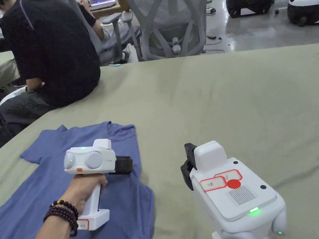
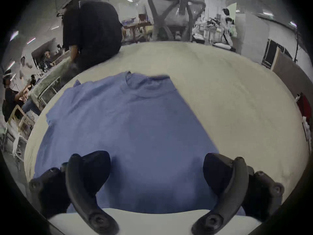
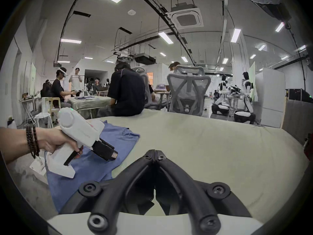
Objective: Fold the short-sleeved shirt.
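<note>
The left gripper [image 2: 156, 170] has its jaws spread wide and empty, hovering just above the shirt [image 2: 128, 123]; blue cloth shows between them. The right gripper [image 3: 155, 154] has its jaws closed tip to tip on nothing, held over bare table [image 1: 233, 99] just right of the shirt's edge. The left hand [image 1: 84, 189] wraps the white handle from below, a finger on the trigger, beads at the wrist, the gripper pointing right and slightly down across the shirt. The shirt lies flat on the table's near left part, collar toward the far side, one sleeve spread out left, its right side already folded in to a straight edge.
</note>
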`<control>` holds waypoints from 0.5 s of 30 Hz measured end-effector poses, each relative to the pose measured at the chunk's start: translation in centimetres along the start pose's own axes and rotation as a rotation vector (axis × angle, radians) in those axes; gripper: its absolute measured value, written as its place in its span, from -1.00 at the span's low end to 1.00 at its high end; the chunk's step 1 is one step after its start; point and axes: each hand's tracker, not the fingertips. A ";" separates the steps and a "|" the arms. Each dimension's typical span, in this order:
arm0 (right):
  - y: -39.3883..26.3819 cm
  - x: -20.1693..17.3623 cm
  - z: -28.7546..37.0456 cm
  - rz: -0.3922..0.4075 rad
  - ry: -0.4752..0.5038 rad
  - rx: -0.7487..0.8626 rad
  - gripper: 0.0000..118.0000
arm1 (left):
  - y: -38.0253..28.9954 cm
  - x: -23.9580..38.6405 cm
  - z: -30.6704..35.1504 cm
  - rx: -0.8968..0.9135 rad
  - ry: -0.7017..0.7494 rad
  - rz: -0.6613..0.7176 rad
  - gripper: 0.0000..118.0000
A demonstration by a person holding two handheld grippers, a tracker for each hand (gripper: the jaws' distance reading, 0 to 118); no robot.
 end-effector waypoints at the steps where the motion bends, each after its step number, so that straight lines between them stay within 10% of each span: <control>1: -0.1 -0.1 -0.1 0.004 -0.001 -0.006 -0.99 | -0.3 -0.2 -0.6 -0.006 0.005 0.009 0.72; 3: -0.4 0.0 -0.2 0.002 0.002 -0.015 -0.99 | -0.6 -0.9 -0.6 0.042 -0.023 0.073 0.40; 6: -0.3 -0.2 0.1 -0.001 0.003 -0.020 -0.99 | -0.5 -1.3 0.6 0.098 0.066 0.068 -0.87; 15: -0.3 1.7 1.8 -0.031 -0.024 -0.011 -0.99 | 0.0 -0.6 4.0 0.223 0.069 -0.055 -0.87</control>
